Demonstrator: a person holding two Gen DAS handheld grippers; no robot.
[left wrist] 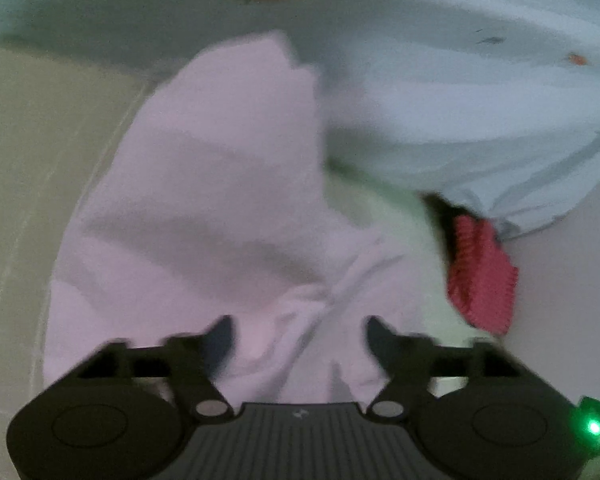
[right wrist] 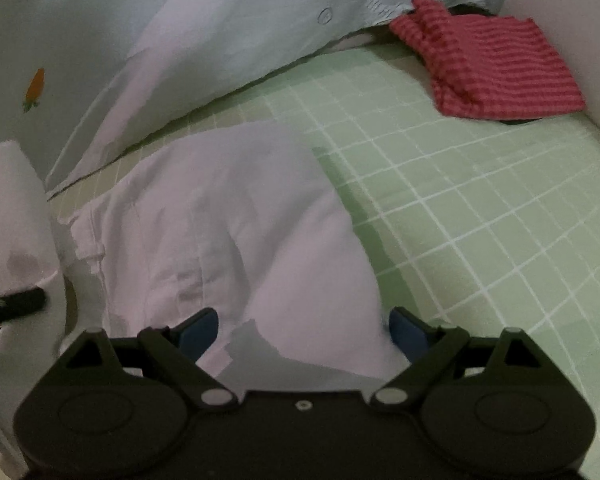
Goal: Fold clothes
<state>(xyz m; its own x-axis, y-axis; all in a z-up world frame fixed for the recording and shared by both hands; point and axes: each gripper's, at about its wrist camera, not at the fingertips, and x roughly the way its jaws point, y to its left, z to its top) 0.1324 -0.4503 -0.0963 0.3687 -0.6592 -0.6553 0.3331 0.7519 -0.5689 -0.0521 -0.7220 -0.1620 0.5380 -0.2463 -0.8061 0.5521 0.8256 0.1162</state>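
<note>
A white garment (left wrist: 204, 208) lies crumpled on the green grid mat (right wrist: 480, 220). It also fills the middle of the right wrist view (right wrist: 228, 232). My left gripper (left wrist: 300, 340) is open, its fingers wide apart over a bunched fold of the white cloth. My right gripper (right wrist: 302, 328) is open too, its blue-padded fingers (right wrist: 198, 332) standing either side of a raised hump of the same garment. Neither gripper is closed on the cloth. The left view is blurred.
A folded red striped cloth (right wrist: 488, 68) lies at the far right of the mat, also in the left wrist view (left wrist: 480, 276). A pale blue sheet with carrot prints (right wrist: 180, 40) lies heaped behind. A white wall (right wrist: 560, 40) bounds the right side.
</note>
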